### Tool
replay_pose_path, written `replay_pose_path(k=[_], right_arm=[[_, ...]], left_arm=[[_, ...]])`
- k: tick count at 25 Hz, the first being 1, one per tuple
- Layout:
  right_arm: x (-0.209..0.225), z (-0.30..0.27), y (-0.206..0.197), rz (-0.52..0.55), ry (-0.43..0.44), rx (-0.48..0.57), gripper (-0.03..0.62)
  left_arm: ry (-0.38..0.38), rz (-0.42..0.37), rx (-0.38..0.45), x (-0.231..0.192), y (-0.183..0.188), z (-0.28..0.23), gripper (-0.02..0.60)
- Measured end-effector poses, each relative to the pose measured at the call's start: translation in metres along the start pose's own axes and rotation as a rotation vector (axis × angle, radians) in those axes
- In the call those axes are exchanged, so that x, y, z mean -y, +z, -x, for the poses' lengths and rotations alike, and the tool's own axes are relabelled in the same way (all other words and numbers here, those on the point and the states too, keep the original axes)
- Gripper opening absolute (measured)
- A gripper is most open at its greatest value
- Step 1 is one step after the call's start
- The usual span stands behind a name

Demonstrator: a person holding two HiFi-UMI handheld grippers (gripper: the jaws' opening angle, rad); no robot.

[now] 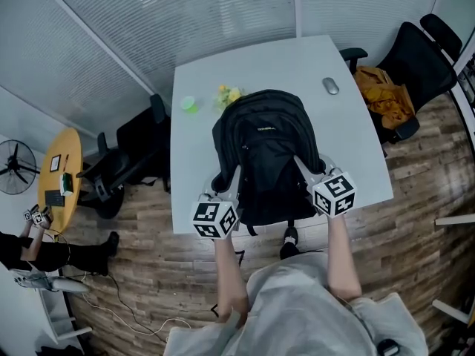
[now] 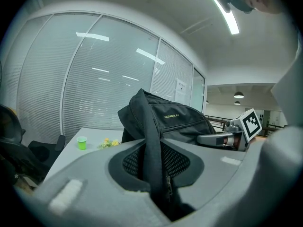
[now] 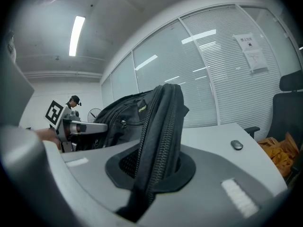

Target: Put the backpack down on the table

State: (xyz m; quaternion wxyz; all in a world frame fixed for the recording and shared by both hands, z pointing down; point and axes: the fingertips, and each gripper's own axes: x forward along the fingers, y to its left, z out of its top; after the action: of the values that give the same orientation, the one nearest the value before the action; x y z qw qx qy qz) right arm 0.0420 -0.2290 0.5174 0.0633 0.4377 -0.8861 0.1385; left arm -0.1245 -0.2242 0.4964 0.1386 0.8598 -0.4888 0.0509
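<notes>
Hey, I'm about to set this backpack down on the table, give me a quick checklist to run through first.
1. Left gripper clamped on the backpack: ok, jaws shut on a fold of its side.
2. Right gripper clamped: ok, jaws shut on a zippered edge.
3. Green cup and mouse out of the way: ok, both lie apart from the backpack on the table.
4. Yellow flowers clear: cannot tell, they lie close by the backpack's top end.
5. Backpack's bottom inside the table's near edge: cannot tell, the head view shows it right at that edge.
6. Backpack already resting on the table: cannot tell.
</notes>
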Motion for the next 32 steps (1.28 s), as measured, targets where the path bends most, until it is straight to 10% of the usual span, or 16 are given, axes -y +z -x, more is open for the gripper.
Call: replay_pose_path(k=[32], right_arm=[[0.026,-0.028,-0.053,0.142,0.108,-0.159,0.026]], left_arm=[[-0.053,0.017,-0.119,-0.036,-0.066,-0.018,0.069]])
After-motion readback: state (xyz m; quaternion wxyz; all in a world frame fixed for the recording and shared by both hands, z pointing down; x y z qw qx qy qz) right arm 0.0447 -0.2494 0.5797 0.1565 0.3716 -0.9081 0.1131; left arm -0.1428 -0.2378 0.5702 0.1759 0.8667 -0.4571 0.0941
